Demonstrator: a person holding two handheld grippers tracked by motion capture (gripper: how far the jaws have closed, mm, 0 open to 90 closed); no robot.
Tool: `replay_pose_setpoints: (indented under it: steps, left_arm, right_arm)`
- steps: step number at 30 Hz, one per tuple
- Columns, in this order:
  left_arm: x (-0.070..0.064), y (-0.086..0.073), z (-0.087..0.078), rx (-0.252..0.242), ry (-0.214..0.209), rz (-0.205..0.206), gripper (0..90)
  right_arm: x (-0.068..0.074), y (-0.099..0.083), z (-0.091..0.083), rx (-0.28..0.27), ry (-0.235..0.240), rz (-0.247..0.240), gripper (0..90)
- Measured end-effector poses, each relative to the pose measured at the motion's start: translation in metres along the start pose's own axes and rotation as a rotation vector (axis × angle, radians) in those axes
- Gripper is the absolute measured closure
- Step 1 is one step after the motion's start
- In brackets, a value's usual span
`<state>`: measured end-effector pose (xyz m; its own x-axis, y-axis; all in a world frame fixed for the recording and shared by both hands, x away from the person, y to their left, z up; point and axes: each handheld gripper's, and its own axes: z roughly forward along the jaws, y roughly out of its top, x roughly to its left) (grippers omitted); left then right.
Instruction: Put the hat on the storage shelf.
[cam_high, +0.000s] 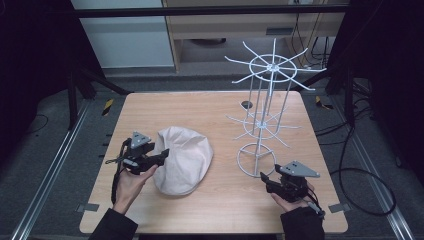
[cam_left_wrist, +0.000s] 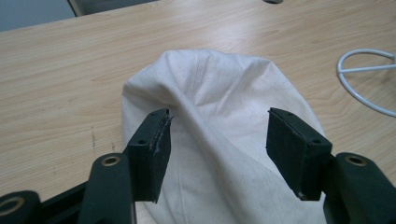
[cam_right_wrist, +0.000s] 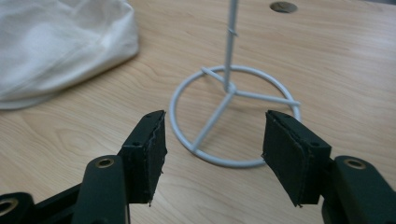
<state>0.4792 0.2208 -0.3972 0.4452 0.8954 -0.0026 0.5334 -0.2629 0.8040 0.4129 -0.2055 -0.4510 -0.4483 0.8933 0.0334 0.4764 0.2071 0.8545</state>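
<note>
Barely started from what I can see: the cream cap lies flat on the table left of the white wire rack, nothing hung yet. My left gripper is spread wide over a fold of the cap, not pinching, so I'd say the grab, lift and hanging are all left. Right gripper is spread too, hovering just short of the rack's base ring.

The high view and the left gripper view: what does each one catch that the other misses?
The high view alone takes in the rack's spoked tiers, the right hand-held gripper and the person's sleeves. The left gripper view alone shows the left hand-held gripper up close, its open jaws astride a fold of cloth. Both share the cream cloth cap, the wooden table and the rack's base ring.
</note>
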Motion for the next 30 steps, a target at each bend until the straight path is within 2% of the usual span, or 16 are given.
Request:
replay_pose_setpoints:
  steps: [1, 6, 8, 11, 15, 19, 20, 22, 30]
  left_arm:
    - [-0.001, 0.001, 0.003, 0.008, 0.005, 0.001, 40.2]
    - [-0.002, 0.003, 0.018, 0.051, 0.041, 0.012, 40.2]
    - [-0.001, 0.003, 0.024, 0.061, 0.054, 0.003, 40.2]
    - [-0.001, 0.003, 0.028, 0.066, 0.053, -0.006, 41.1]
    - [0.001, 0.0, 0.042, 0.094, 0.077, -0.003, 44.0]
    - [0.001, -0.002, 0.05, 0.107, 0.073, -0.017, 47.8]
    - [0.001, -0.003, 0.056, 0.131, 0.075, -0.02, 49.9]
    - [0.001, -0.004, 0.061, 0.146, 0.073, -0.026, 53.1]
    - [0.005, -0.005, 0.068, 0.176, 0.053, -0.057, 66.8]
  right_arm:
    - [-0.006, -0.005, -0.001, 0.012, -0.028, -0.003, 39.3]
    - [-0.016, -0.009, -0.003, 0.016, -0.052, 0.021, 39.3]
    - [-0.022, -0.011, -0.003, 0.02, -0.072, 0.027, 39.2]
    - [-0.024, -0.012, -0.003, 0.025, -0.083, 0.03, 39.2]
    - [-0.027, -0.013, -0.001, 0.033, -0.094, 0.026, 39.3]
    - [-0.029, -0.015, 0.001, 0.045, -0.101, 0.025, 39.3]
    - [-0.031, -0.016, 0.001, 0.053, -0.102, 0.034, 39.4]
    - [-0.033, -0.017, 0.002, 0.055, -0.109, 0.029, 39.4]
    - [-0.039, -0.019, 0.003, 0.067, -0.119, 0.039, 39.4]
